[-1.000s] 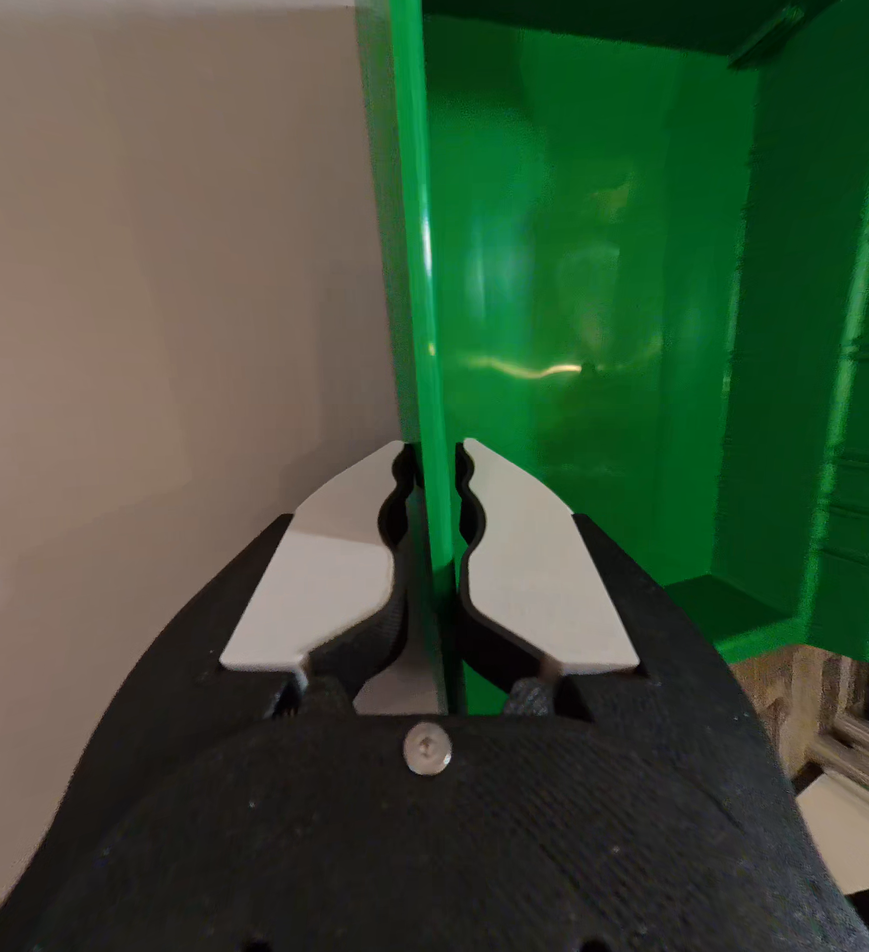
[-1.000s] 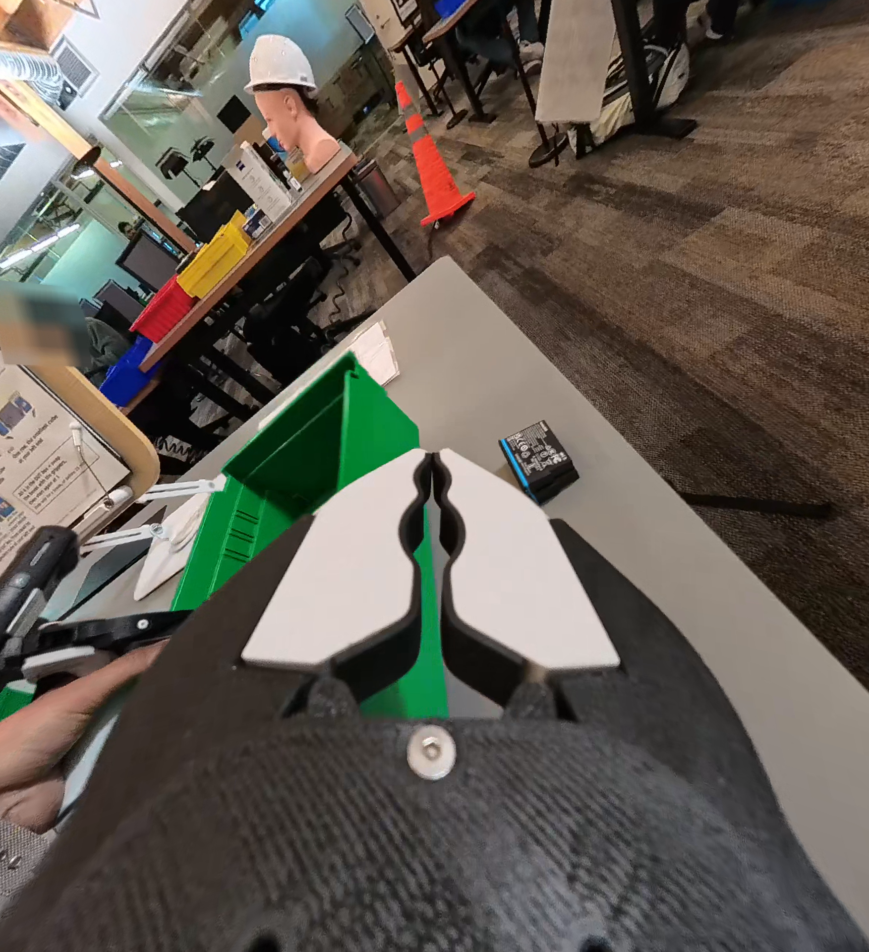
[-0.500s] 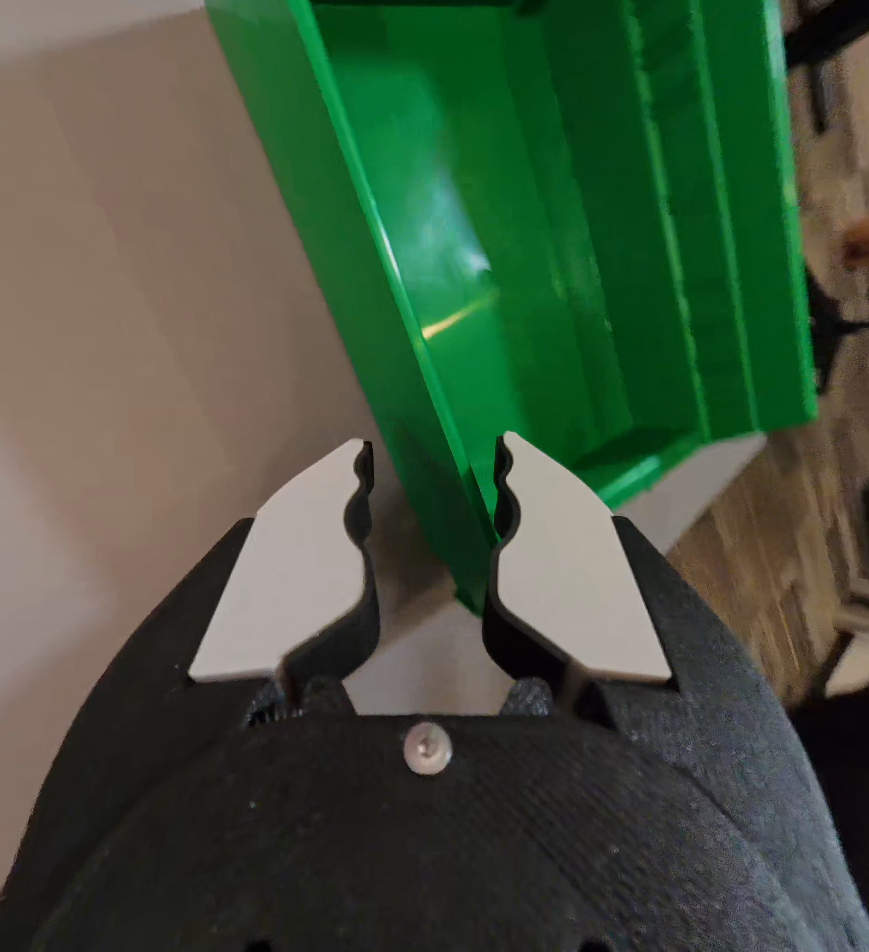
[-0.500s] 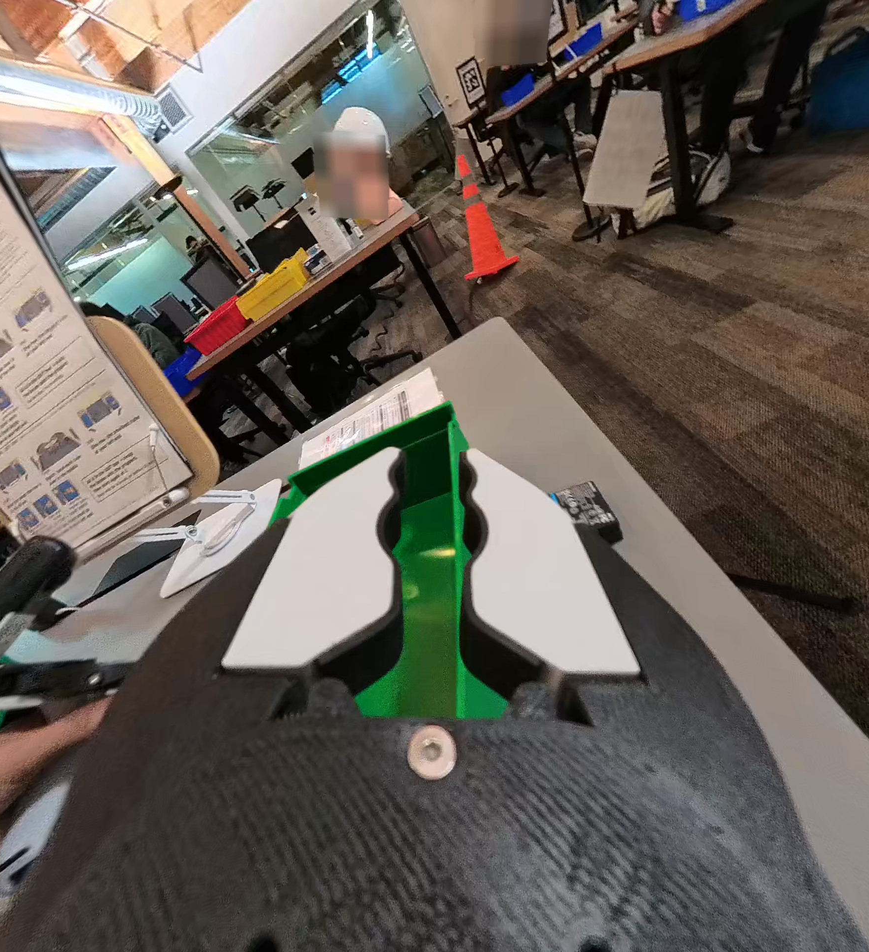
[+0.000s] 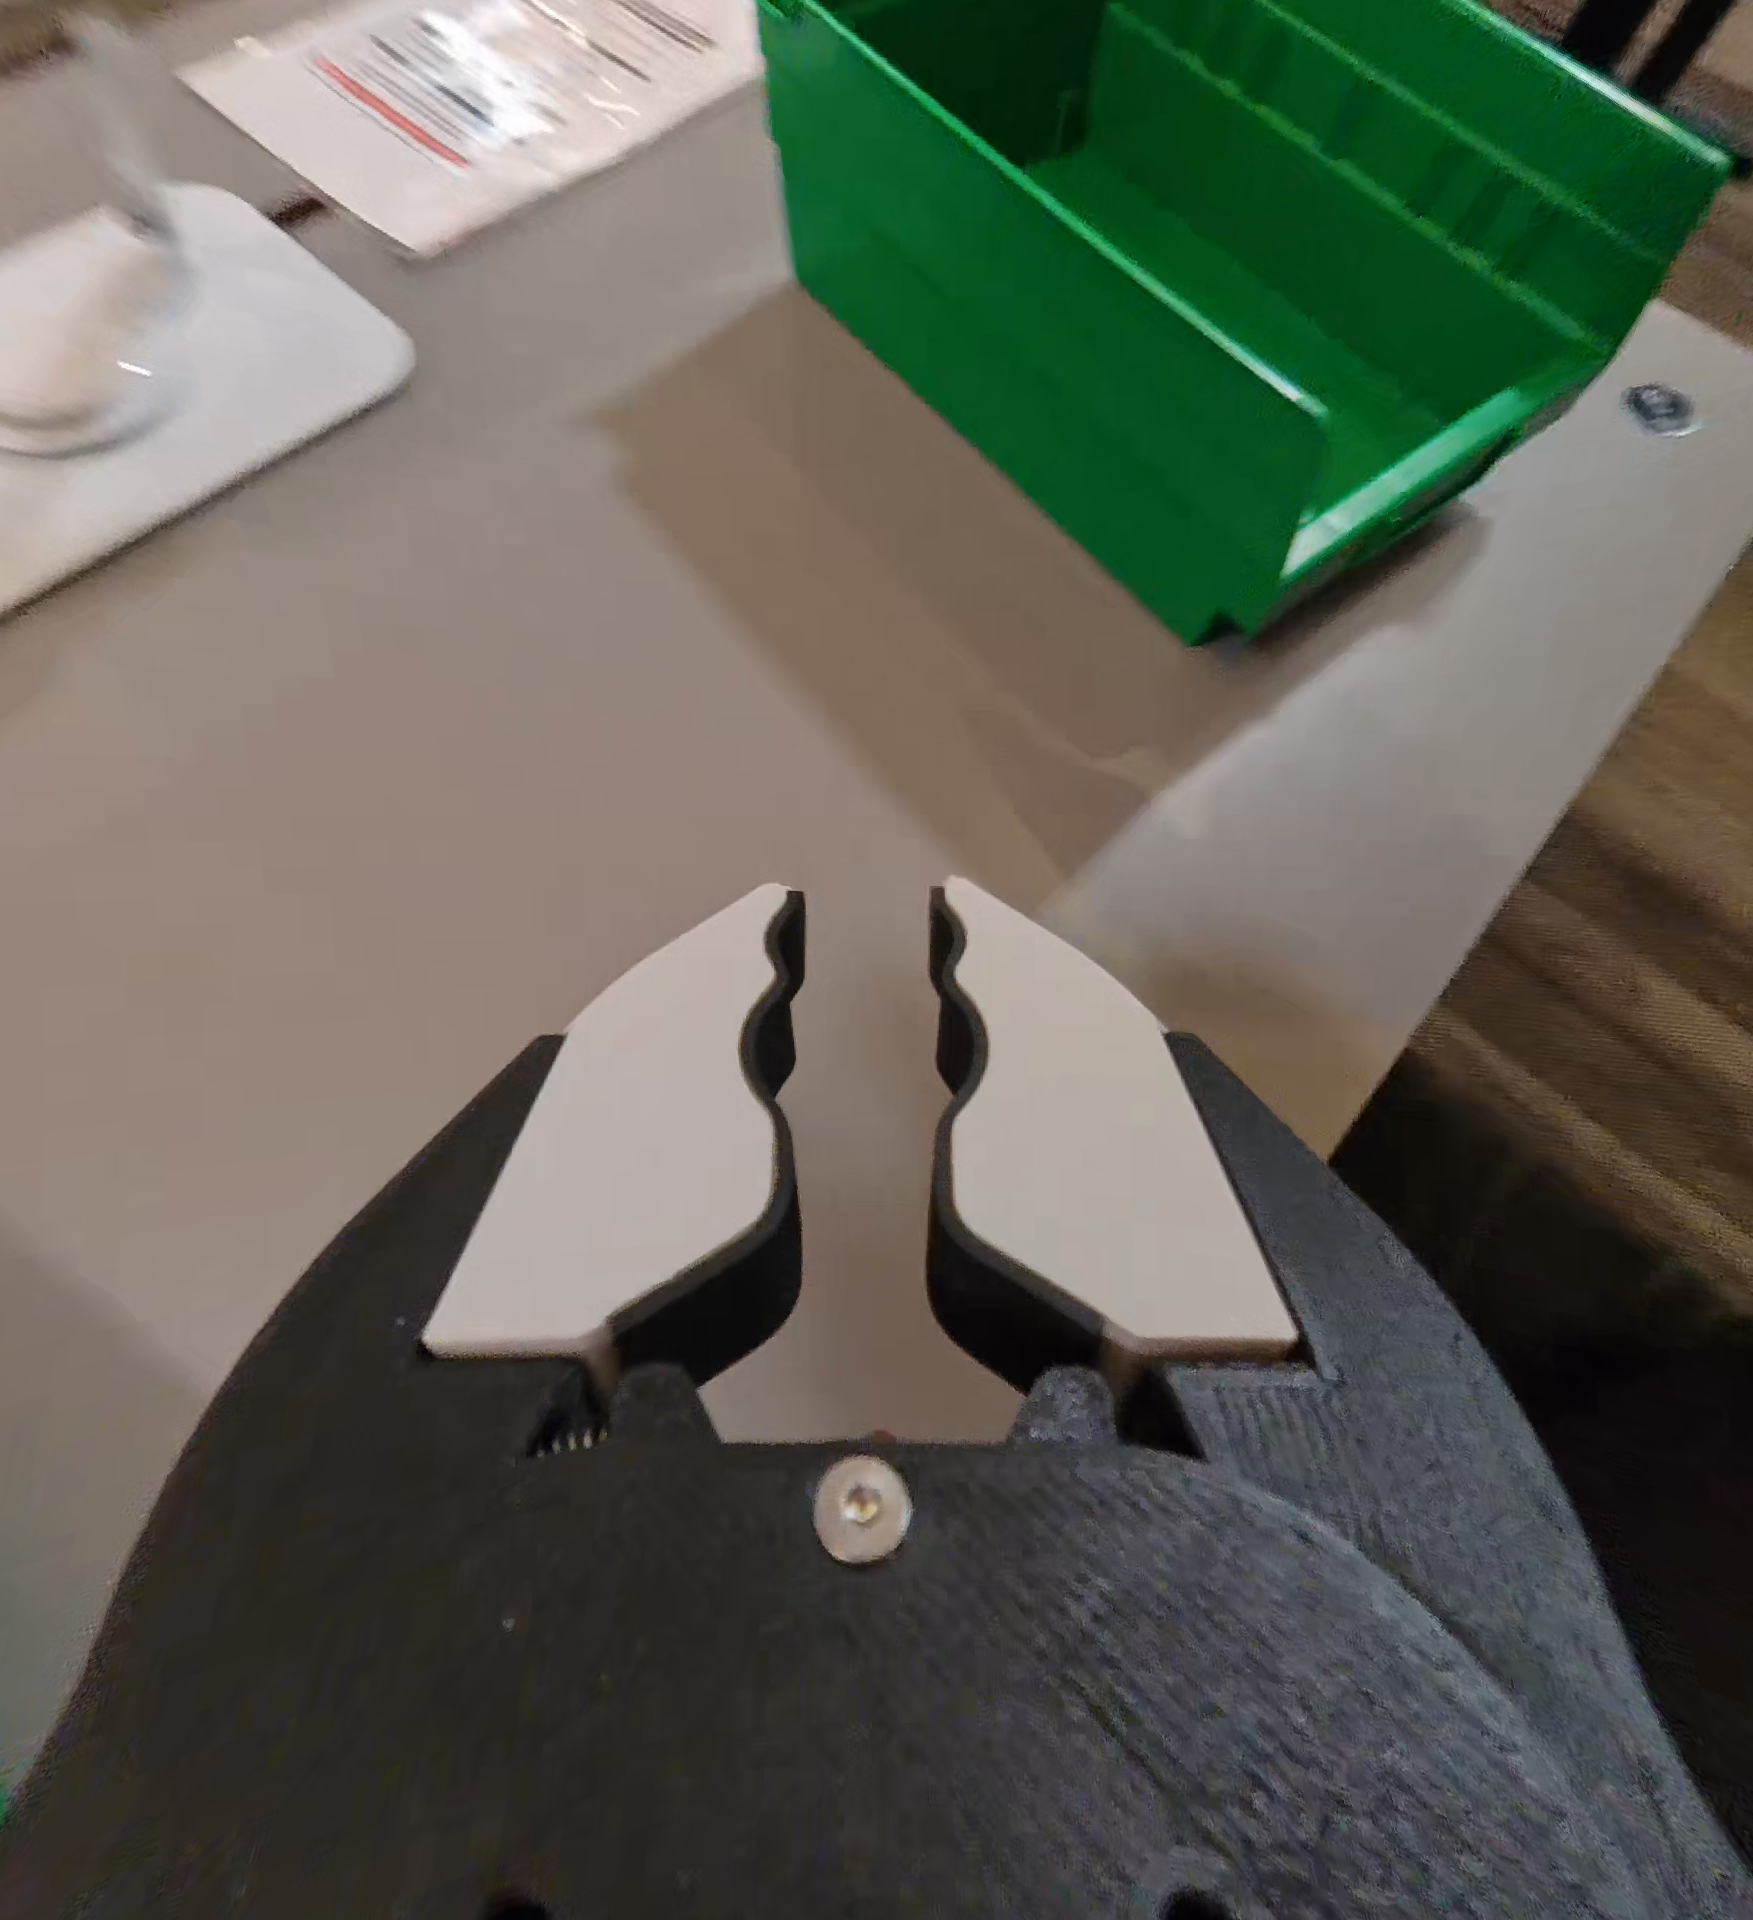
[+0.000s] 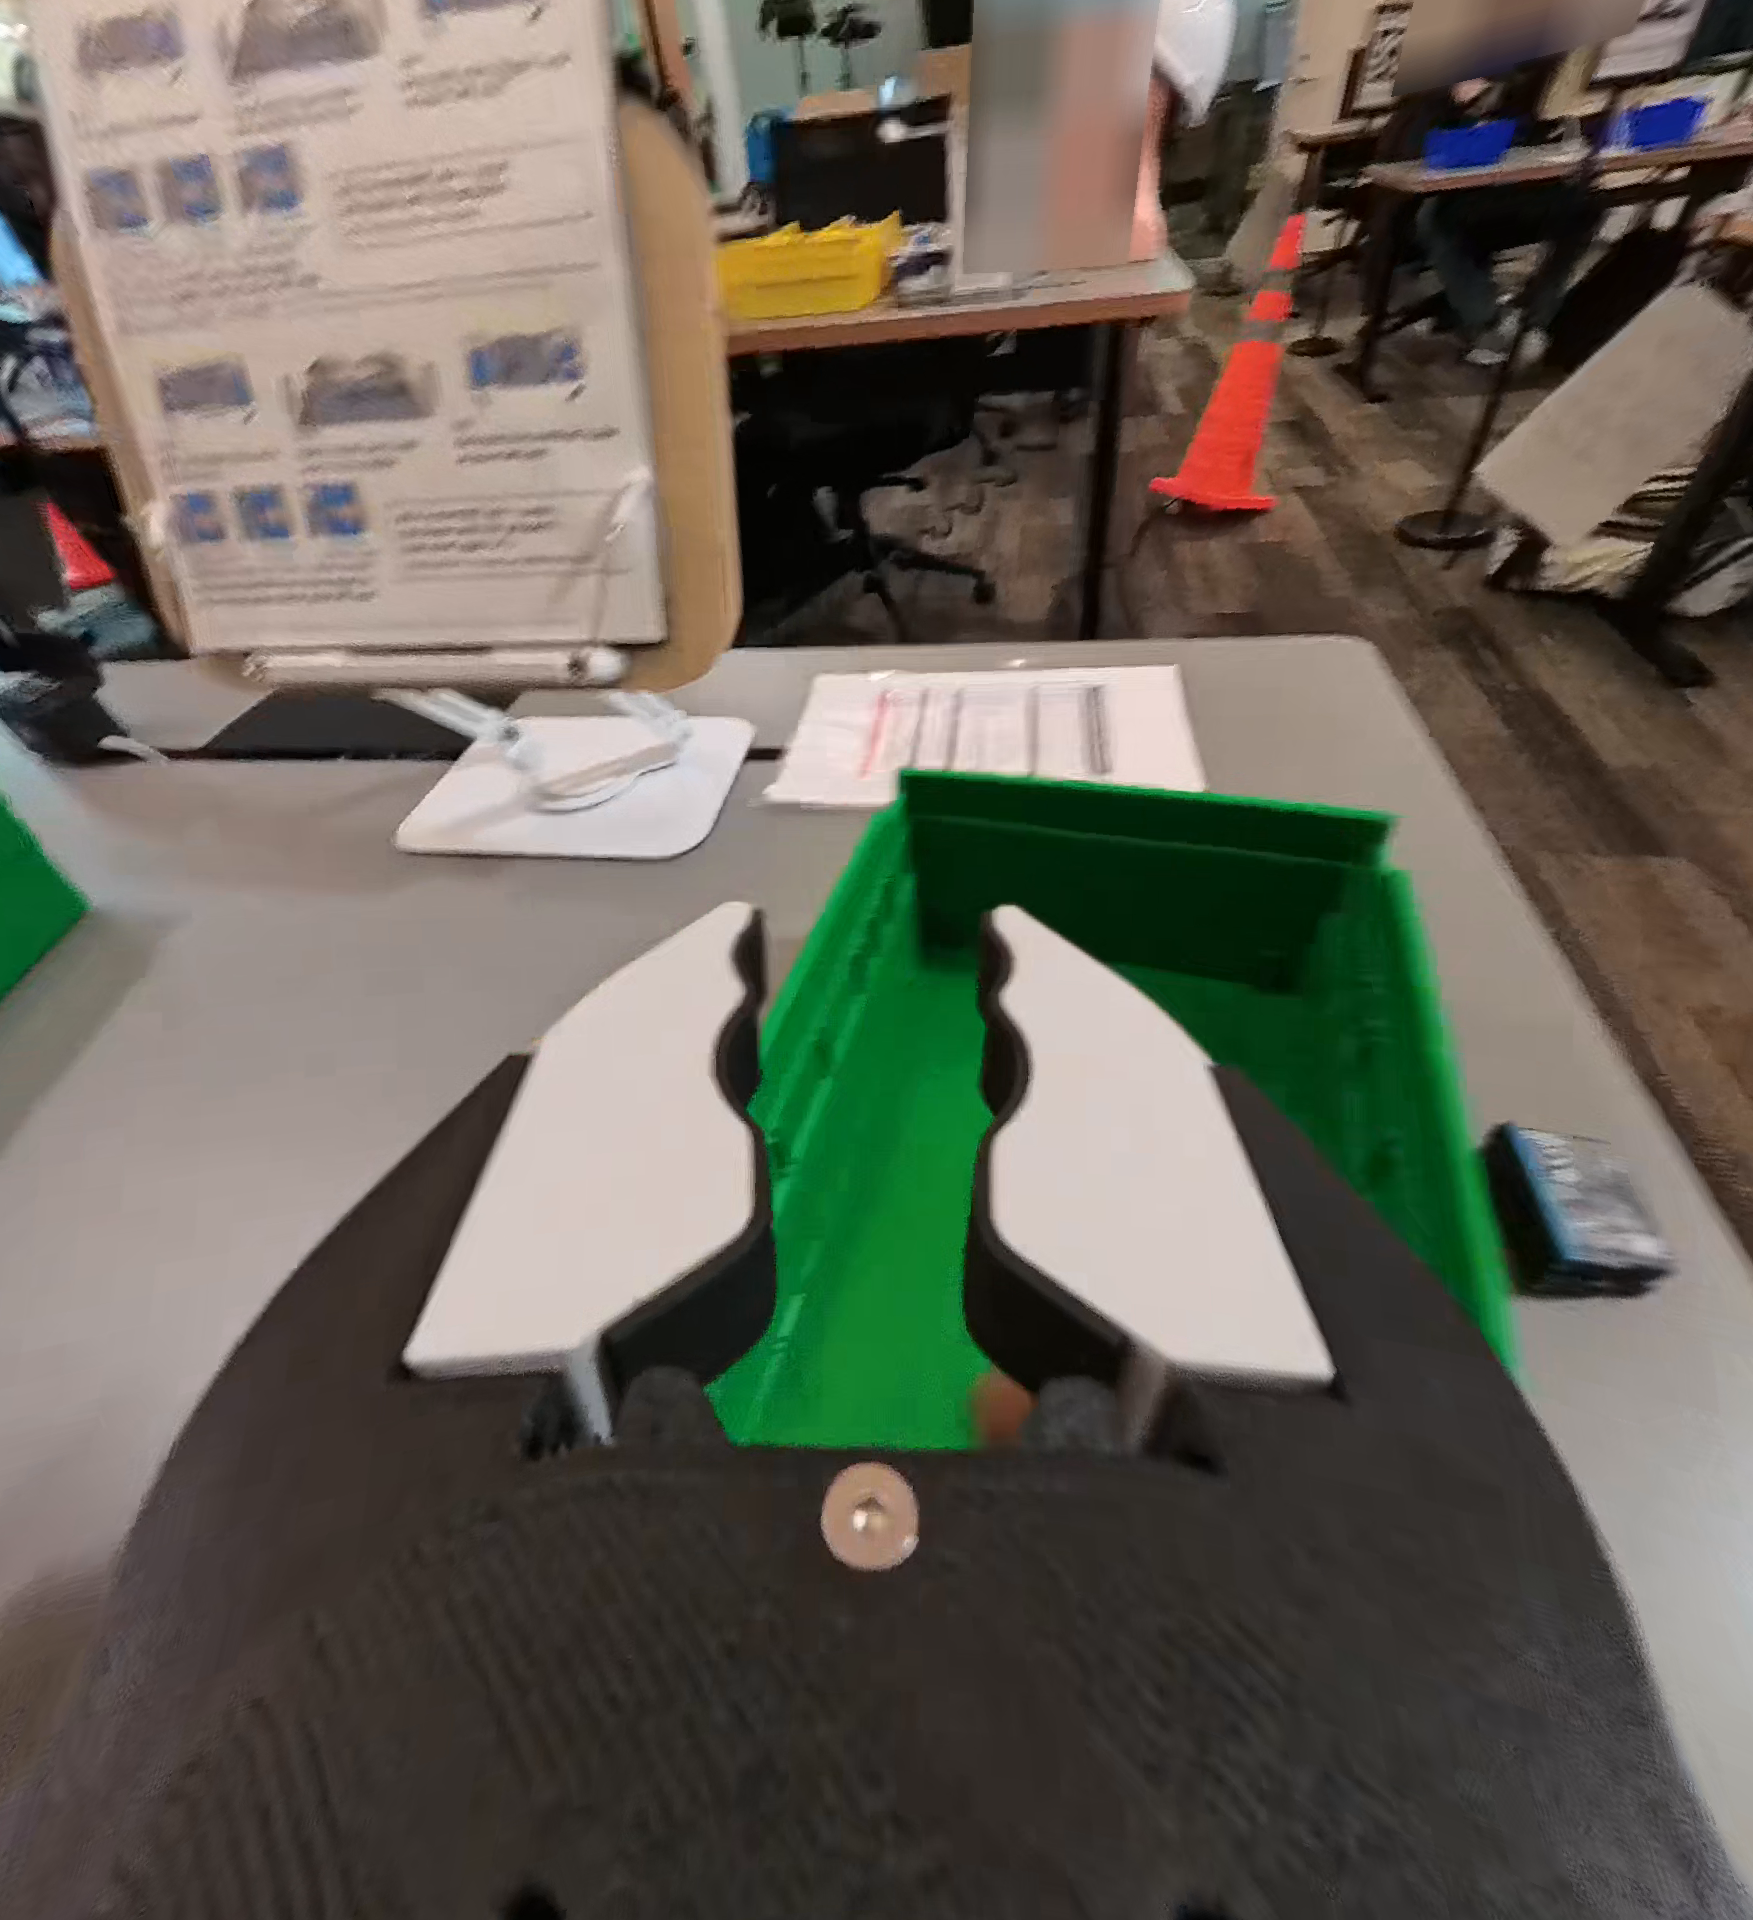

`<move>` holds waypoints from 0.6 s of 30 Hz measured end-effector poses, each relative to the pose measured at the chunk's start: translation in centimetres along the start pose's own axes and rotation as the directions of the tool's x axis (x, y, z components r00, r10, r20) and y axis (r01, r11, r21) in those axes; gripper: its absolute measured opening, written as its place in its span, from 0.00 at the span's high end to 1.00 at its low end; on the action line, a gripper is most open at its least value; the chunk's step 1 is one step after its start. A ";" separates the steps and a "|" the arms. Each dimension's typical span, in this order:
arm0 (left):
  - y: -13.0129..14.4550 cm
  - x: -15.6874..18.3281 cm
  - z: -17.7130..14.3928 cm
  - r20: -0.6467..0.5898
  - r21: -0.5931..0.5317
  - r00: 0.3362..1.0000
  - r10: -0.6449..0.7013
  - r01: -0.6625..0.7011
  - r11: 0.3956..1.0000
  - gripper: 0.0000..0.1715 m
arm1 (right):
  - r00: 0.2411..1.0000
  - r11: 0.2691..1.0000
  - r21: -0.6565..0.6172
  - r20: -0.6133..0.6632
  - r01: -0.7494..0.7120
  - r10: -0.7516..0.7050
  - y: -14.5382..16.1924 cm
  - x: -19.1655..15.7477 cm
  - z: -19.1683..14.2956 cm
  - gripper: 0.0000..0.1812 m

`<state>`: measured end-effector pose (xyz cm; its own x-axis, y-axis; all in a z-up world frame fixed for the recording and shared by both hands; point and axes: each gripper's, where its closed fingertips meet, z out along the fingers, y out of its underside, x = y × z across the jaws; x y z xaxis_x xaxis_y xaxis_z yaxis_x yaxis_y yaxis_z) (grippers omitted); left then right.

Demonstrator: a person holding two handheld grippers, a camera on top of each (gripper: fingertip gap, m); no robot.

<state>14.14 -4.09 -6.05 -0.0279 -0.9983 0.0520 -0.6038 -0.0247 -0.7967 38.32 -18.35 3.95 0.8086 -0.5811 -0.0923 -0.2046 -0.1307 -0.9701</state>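
Left gripper [image 5: 864, 914]: mine, jaws parted, empty — above the grey surface [image 5: 352, 790].
Right gripper [image 6: 870, 925]: mine, jaws apart, empty — over the green bin [image 6: 1391, 1049].

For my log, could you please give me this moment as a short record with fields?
left gripper: open, empty, above bare grey table
right gripper: open, empty, over green bin
green bin: upright near table corner, looks empty
beside bin: small black pack
behind bin: printed sheet, white stand base
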 end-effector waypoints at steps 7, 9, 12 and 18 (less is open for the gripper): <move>5.1 -6.7 -4.7 0.166 0.175 0.986 -0.021 -0.009 0.985 0.86 | 0.934 0.935 -0.109 -0.085 0.337 -0.347 9.9 -6.2 -0.2 0.77; 6.4 -8.2 -5.6 0.205 0.253 0.978 -0.039 -0.015 0.967 0.87 | 0.890 0.902 -0.132 -0.159 0.410 -0.428 11.1 -6.0 -0.5 0.84; 6.8 -8.3 -4.9 0.122 0.250 0.988 -0.094 0.062 0.966 0.83 | 0.923 0.918 -0.165 -0.081 0.361 -0.377 12.3 -7.4 0.8 0.83; 7.9 -7.9 -3.5 0.041 0.191 0.987 -0.154 0.144 0.971 0.81 | 0.968 0.935 -0.291 -0.084 0.203 -0.237 15.3 -4.6 0.8 0.89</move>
<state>6.82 3.76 -10.68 0.0984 -0.9839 0.1495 -0.4384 -0.1777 -0.8810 31.89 -17.05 -10.67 0.7851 -0.5987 0.1588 -0.1877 -0.4743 -0.8601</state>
